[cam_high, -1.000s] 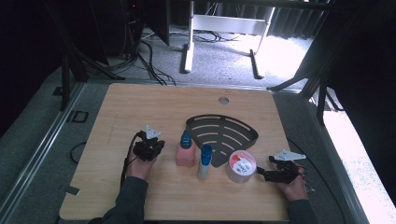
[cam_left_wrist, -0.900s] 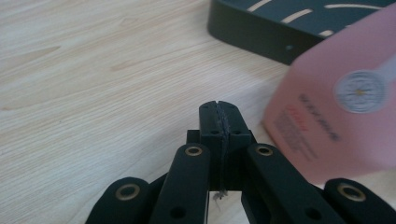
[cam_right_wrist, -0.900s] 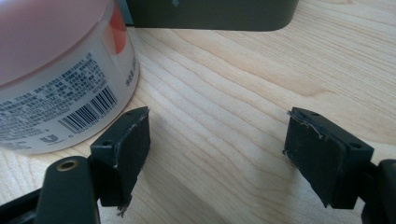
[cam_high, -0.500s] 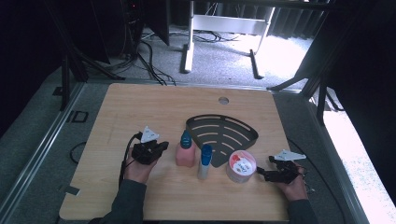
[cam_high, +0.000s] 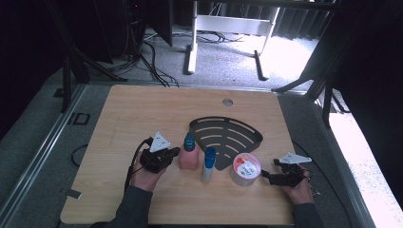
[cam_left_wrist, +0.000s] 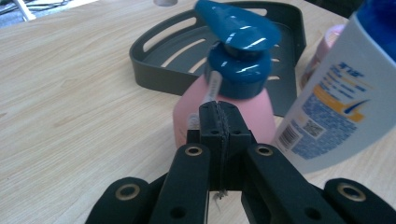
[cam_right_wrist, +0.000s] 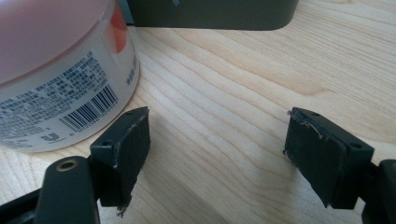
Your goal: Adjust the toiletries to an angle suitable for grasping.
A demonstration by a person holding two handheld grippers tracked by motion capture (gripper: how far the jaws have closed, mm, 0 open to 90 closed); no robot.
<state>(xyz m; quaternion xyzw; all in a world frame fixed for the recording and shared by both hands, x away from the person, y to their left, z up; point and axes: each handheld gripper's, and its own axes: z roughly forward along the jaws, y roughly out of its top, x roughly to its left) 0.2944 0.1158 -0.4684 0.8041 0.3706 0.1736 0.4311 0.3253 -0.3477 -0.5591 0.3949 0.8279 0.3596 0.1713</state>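
Pink plastic with a blue pump top: that soap bottle (cam_high: pixel 188 153) stands upright just in front of the dark corner caddy (cam_high: pixel 225 137), and your left gripper (cam_high: pixel 164 156) sits right beside it on the side away from the white lotion bottle (cam_high: pixel 208 164). Your left jaws are pressed fully together with nothing between them, the tips close to the bottle's shoulder in the left gripper view (cam_left_wrist: pixel 219 112). Expect the bottle to be light to middling, top-heavy and smooth; I'd take it round the flat pink body below the collar, not by the pump head, which could swivel or slip. You must spread the jaws first.

Your right gripper (cam_high: pixel 266 176) rests beside the round tub (cam_high: pixel 244 168), on the side away from the caddy's front edge, jaws wide apart and empty.

Against a second ago, your left gripper has edged a little closer to the bottle; bottles, tub and caddy have not moved.
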